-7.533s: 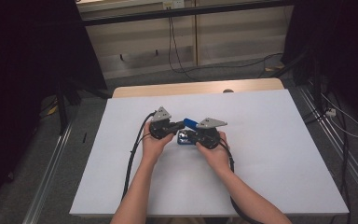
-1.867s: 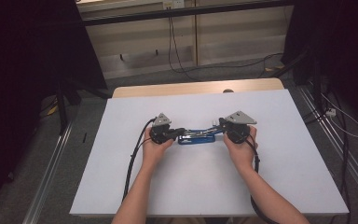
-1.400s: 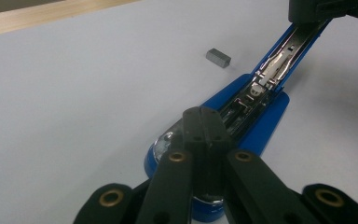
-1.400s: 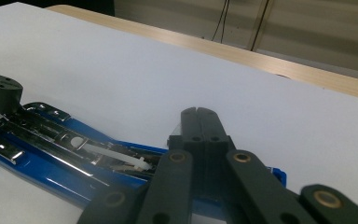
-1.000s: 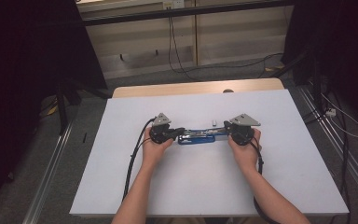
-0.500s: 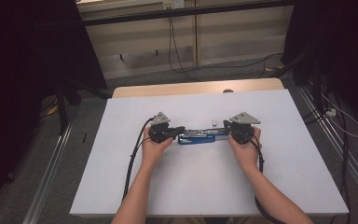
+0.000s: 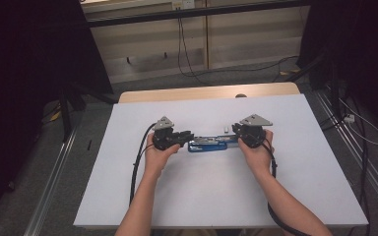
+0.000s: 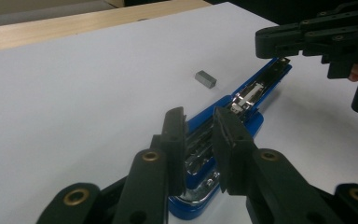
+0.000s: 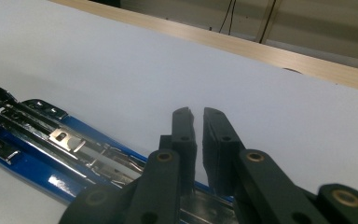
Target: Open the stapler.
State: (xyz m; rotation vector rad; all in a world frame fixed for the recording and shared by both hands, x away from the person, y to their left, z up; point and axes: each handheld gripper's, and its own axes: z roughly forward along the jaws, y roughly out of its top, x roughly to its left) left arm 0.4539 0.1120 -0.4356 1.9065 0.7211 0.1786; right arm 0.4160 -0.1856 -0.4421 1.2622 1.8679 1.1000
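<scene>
A blue stapler [image 7: 209,143] lies folded out flat on the white table, its chrome staple channel [image 8: 247,100] facing up. My left gripper [image 7: 186,136] is at its left end. Its jaws [image 8: 199,116] have just been opening and stand a little apart over the blue base, not pressing it. My right gripper [image 7: 236,132] is at the right end. Its jaws [image 9: 196,114] have also just been opening, leaving a narrow gap above the stapler's metal arm [image 9: 51,140]. The right gripper's black fingers [image 8: 279,42] hover over the far tip in the left gripper view.
A small grey block [image 7: 225,130], also [image 8: 205,79], lies on the table just behind the stapler. A wooden strip [image 7: 206,92] runs along the table's far edge. Cables [image 7: 138,167] trail from both grippers toward the near side.
Since the oldest frame the hands have moved apart and the stapler has gone from folded short to stretched out flat. Over the last second both hands stay put.
</scene>
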